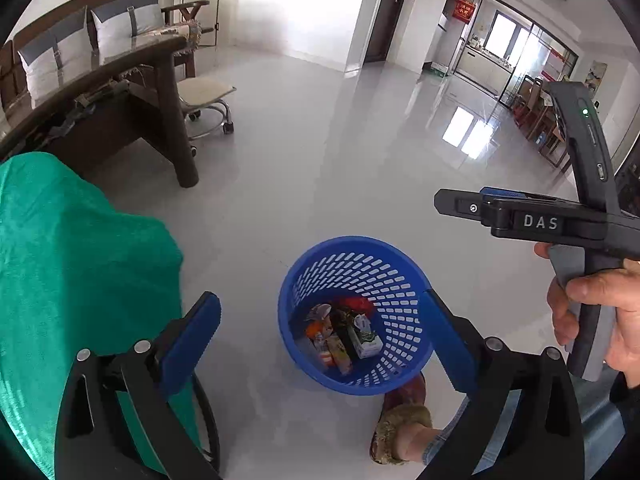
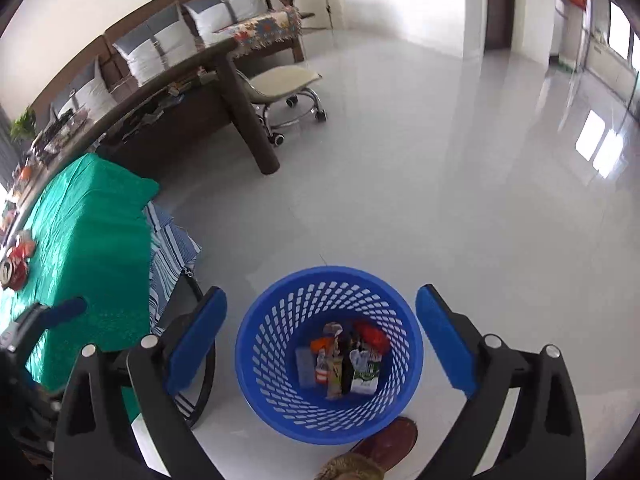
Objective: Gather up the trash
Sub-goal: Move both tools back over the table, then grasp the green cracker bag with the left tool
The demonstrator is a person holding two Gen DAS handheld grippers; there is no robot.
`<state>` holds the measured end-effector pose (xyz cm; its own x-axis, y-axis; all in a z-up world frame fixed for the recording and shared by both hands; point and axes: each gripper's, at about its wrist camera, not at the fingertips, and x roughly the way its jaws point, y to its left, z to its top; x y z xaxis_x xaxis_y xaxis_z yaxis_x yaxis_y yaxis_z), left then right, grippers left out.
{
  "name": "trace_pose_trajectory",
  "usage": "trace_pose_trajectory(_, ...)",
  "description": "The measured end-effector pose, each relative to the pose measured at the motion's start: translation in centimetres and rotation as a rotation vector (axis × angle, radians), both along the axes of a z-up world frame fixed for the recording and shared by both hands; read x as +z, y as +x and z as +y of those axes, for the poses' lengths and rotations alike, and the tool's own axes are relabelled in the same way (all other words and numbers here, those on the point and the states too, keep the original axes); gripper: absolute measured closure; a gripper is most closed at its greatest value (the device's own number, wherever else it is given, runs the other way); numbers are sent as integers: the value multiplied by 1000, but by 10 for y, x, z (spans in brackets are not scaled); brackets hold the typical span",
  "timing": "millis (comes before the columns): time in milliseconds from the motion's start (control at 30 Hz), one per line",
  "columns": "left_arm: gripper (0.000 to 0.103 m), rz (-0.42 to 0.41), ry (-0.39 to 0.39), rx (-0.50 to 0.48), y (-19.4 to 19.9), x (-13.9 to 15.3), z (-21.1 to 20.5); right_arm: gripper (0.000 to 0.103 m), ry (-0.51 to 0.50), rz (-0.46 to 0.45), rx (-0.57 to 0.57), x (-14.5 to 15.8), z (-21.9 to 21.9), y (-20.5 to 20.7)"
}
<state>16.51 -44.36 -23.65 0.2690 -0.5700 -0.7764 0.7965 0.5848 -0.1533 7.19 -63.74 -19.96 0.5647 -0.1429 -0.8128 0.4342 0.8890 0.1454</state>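
Blue basket (image 1: 356,316) sits on grey floor (image 1: 320,160), lower centre of left wrist view, trash (image 1: 344,336) in its bottom. Left gripper (image 1: 320,344) hangs over it, jaws wide, nothing between. Right gripper (image 1: 460,204) at right edge in a hand (image 1: 596,312), jaws apart, empty. Green cloth (image 1: 72,272) lower left, slipper (image 1: 400,420) just below basket.

Right wrist view: basket (image 2: 328,356) lower centre, right gripper (image 2: 320,344) spread wide above it, empty. Crushed can (image 2: 14,268) on cloth at left edge.
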Motion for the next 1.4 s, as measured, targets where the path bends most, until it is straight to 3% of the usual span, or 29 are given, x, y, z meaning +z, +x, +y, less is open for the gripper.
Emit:
trace_pose_trajectory(233, 5, -79, 34, 127, 4, 34, 109, 6, -220, -103, 116, 38, 112, 7)
trace_pose_trajectory(467, 5, -134, 103, 314, 25, 50, 235, 5, -266, -214, 251, 66, 227, 32)
trace_pose_trajectory(733, 5, -108, 129, 521, 68, 44, 349, 5, -256, -203, 341, 62, 320, 75)
trace_pose_trajectory(900, 5, -102, 169, 595, 92, 32, 391, 5, -215, -177, 411, 55, 367, 101)
trace_pose_trajectory(1267, 5, -37, 171, 647, 122, 13, 440, 5, -122, 44, 552, -7, 414, 155)
trace_pose_trajectory(1400, 5, -32, 167, 641, 126, 11, 441, 5, -121, 22, 548, -10, 413, 150)
